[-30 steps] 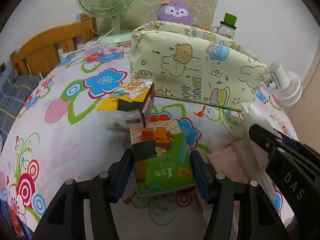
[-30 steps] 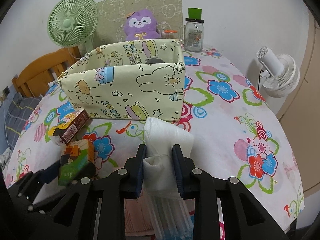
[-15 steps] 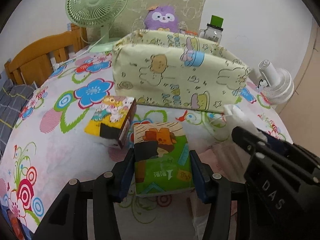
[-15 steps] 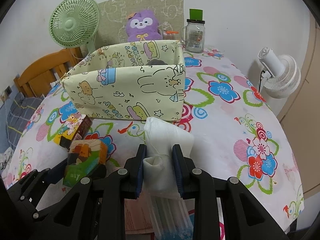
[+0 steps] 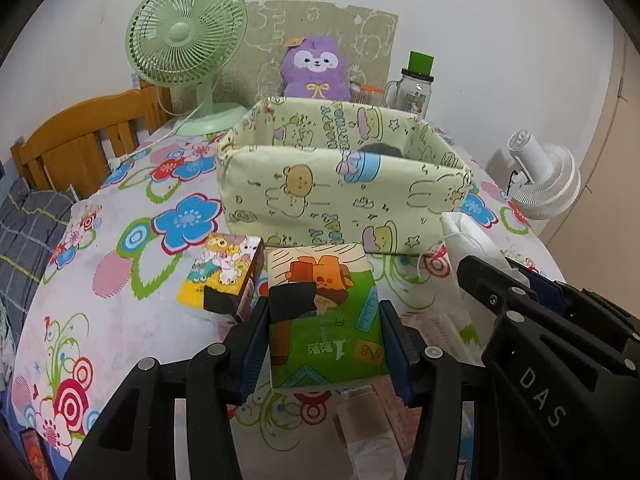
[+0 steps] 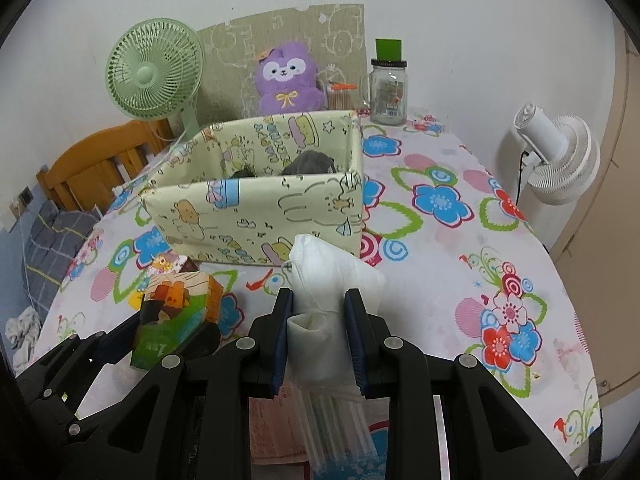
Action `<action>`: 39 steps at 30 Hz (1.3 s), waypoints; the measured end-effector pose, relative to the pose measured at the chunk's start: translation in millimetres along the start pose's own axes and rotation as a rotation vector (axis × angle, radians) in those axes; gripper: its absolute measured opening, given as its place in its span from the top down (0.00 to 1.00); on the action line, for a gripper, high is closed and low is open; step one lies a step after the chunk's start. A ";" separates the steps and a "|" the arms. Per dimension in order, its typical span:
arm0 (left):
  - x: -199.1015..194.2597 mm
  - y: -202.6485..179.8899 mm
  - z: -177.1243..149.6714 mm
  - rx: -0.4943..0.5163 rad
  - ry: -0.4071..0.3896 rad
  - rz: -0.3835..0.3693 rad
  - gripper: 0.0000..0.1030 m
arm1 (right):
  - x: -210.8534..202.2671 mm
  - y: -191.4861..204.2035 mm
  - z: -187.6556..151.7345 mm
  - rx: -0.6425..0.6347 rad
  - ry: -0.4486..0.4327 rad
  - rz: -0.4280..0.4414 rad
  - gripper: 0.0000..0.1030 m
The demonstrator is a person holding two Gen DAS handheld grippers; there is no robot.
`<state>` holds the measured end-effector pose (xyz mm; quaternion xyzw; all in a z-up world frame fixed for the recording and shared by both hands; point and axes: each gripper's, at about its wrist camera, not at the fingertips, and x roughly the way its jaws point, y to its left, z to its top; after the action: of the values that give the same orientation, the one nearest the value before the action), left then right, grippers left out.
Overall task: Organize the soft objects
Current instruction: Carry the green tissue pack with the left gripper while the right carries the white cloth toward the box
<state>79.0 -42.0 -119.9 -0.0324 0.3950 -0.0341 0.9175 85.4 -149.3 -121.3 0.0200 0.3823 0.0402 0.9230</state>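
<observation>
My left gripper [image 5: 324, 340] is shut on a green and orange tissue pack [image 5: 324, 316], held clear above the table; the same pack [image 6: 176, 320] shows at lower left of the right wrist view. My right gripper [image 6: 320, 332] is shut on a white soft bag [image 6: 328, 280] that bulges out past the pads. Ahead of both stands a pale yellow cartoon-print fabric box [image 5: 344, 192], open at the top, with a dark grey soft thing [image 6: 310, 162] inside. A second, yellow tissue pack [image 5: 224, 276] lies on the flowered tablecloth [image 5: 120, 264] left of the held pack.
A green desk fan [image 5: 186, 48], a purple plush [image 5: 316, 68] and a glass jar with a green lid [image 5: 414, 84] stand behind the box. A white fan [image 6: 560, 160] is off the table's right edge. A wooden chair back [image 5: 80, 144] is at left. Plastic packets [image 6: 340, 420] lie under the grippers.
My left gripper has risen with the green tissue pack, so the box's inside now shows; the yellow pack stays on the table. The right gripper has kept still on the white bag.
</observation>
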 end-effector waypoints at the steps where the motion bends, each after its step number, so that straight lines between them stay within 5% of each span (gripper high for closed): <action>1: -1.6 -0.3 1.4 0.001 -0.005 0.001 0.48 | -1.5 0.2 1.3 0.000 -0.004 0.002 0.71; 39: -47.8 -15.2 59.1 0.036 -0.128 -0.017 0.48 | -54.3 0.4 58.2 -0.018 -0.122 0.021 0.71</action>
<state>88.7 -51.0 -43.5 -0.0211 0.3347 -0.0467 0.9409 88.2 -154.1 -41.9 0.0182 0.3248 0.0521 0.9442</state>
